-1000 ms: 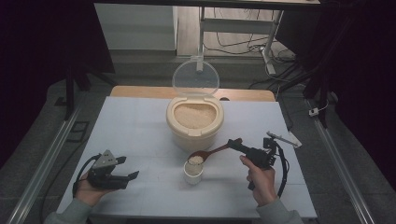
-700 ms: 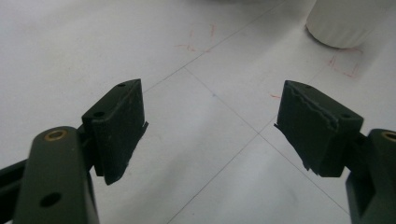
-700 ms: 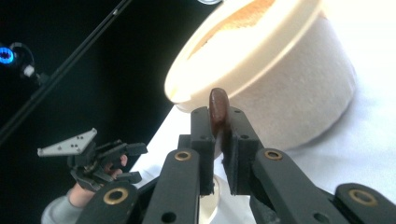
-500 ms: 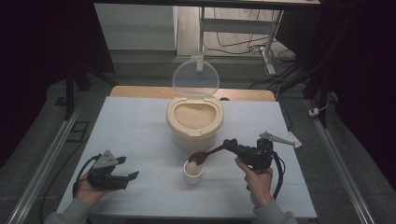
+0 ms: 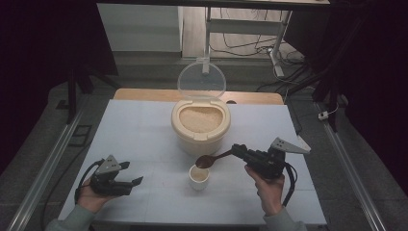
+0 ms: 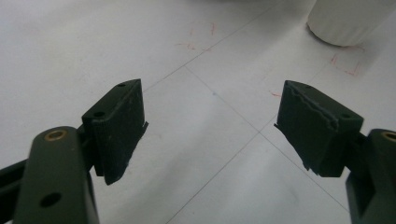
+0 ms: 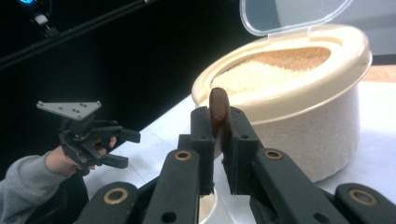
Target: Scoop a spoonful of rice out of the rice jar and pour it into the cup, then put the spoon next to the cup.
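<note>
Spoon [image 5: 211,158] lifted off cup [image 5: 199,177]; left hand-held gripper [image 5: 132,178] unmoved.

The high view is dim, its surroundings nearly black, and the white table [image 5: 144,130] takes soft light from above. Beside the right gripper [image 5: 239,151] shadows are faint. Between the 2 left gripper [image 6: 210,126] jaws the tabletop is bright and sharp. In the right gripper view, the nearest jaw parts blur.
</note>
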Available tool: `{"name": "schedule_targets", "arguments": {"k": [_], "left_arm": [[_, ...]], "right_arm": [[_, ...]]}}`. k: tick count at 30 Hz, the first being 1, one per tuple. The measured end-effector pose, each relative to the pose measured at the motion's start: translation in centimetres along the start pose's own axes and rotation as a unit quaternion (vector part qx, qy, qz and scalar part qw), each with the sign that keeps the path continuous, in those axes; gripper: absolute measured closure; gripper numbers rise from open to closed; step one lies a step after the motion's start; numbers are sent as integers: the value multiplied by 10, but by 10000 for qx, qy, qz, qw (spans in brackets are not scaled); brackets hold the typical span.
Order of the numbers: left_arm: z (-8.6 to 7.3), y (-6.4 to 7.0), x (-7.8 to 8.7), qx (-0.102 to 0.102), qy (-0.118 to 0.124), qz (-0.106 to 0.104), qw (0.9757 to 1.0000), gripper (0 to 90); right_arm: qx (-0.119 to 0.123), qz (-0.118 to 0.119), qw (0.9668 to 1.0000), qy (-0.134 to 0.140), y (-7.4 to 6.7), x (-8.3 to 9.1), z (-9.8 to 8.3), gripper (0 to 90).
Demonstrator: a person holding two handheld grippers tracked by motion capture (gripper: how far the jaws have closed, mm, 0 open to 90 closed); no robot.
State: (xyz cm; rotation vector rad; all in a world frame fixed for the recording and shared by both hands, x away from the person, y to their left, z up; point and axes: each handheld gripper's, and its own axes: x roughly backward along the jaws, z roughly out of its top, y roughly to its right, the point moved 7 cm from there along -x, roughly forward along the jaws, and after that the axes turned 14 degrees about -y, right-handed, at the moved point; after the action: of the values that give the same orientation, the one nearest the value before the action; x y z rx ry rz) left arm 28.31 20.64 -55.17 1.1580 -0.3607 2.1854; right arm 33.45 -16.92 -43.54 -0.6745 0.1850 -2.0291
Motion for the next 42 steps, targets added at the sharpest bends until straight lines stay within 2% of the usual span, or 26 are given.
{"name": "schedule_targets", "arguments": {"k": [3, 8, 11, 14, 17, 22, 27, 32, 35, 42], "left_arm": [[0, 0, 0, 16, 0, 3, 10000, 232], [-1, -1, 0, 16, 4, 8, 10000, 232], [-1, -1, 1, 17, 10, 14, 10000, 232], [0, -1, 1, 31, 23, 5, 10000, 232], [0, -1, 0, 12, -1, 13, 10000, 232], [0, -1, 0, 31, 16, 8, 10000, 232], [0, -1, 0, 7, 2, 10, 10000, 233], [0, -1, 0, 6, 4, 8, 10000, 232], [0, -1, 0, 4, 5, 9, 10000, 232], [0, -1, 0, -6, -8, 21, 10000, 233]], "right_arm": [[5, 43, 9999, 107, 3, 8, 2, 834], [108, -25, 9997, 232, 7, 28, 10, 833], [170, -51, 9997, 179, 7, 43, 16, 833], [293, -175, 9994, 44, 8, 53, 21, 833], [360, -189, 9991, -84, 9, 57, 21, 834], [425, -155, 9981, -426, 9, 54, 17, 833], [434, -52, 9951, -883, 10, 47, 11, 833], [430, 56, 9897, -1367, 9, 39, 4, 833], [450, 172, 9846, -1680, 7, 33, 0, 833], [511, 398, 9662, -2495, 0, 15, -13, 833]]}}
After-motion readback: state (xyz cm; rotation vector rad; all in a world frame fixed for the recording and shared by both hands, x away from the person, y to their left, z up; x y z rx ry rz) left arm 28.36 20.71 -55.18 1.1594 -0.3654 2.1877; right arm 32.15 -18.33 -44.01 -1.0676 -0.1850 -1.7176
